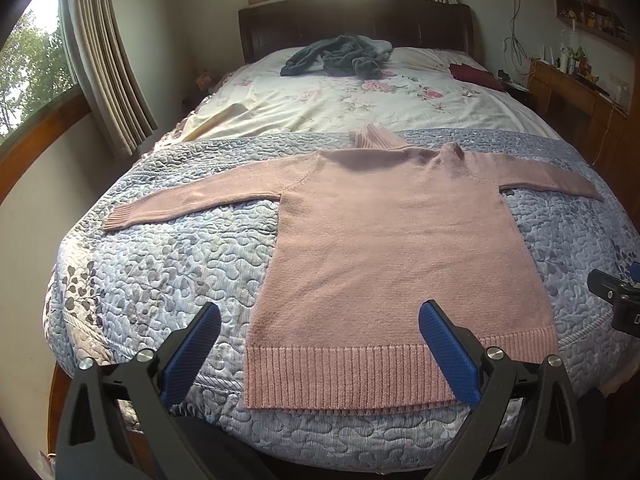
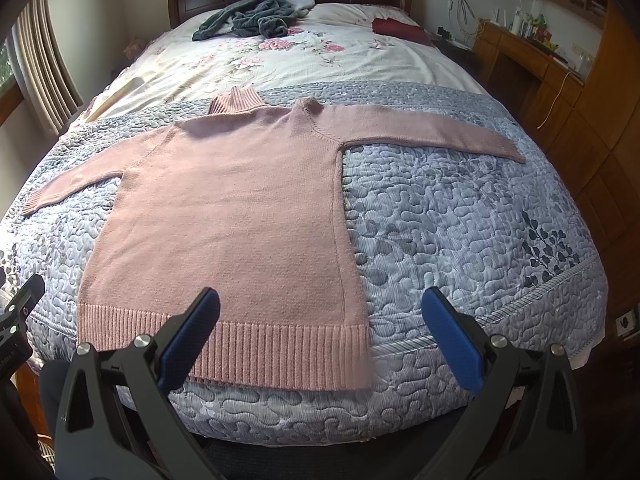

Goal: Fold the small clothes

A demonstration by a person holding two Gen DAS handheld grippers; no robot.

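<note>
The sweater (image 1: 384,248) lies flat on the quilt (image 1: 160,264) at the foot of the bed, hem toward the person, ribbed collar at 12 o'clock, so its long axis runs straight away from both tools. The sleeves stretch out sideways toward 9 and 3 o'clock.

The left hand-held gripper (image 1: 320,354) hovers just off the hem's left corner, jaws wide apart and holding nothing. Its left pad is over bare quilt and its right pad over the ribbing. From here the left sleeve cuff (image 1: 120,218) sits at about 10 o'clock, nearer to this tool than to the other.

The right hand-held gripper (image 2: 320,340) mirrors it at the hem's right corner, also spread and empty. The right sleeve (image 2: 432,132) reaches toward 1 o'clock.

By my reading, folding has not yet begun. Each side's sleeve or edge belongs to the tool on that side.

Far up the bed, a dark garment heap (image 1: 336,56) lies well apart.
</note>
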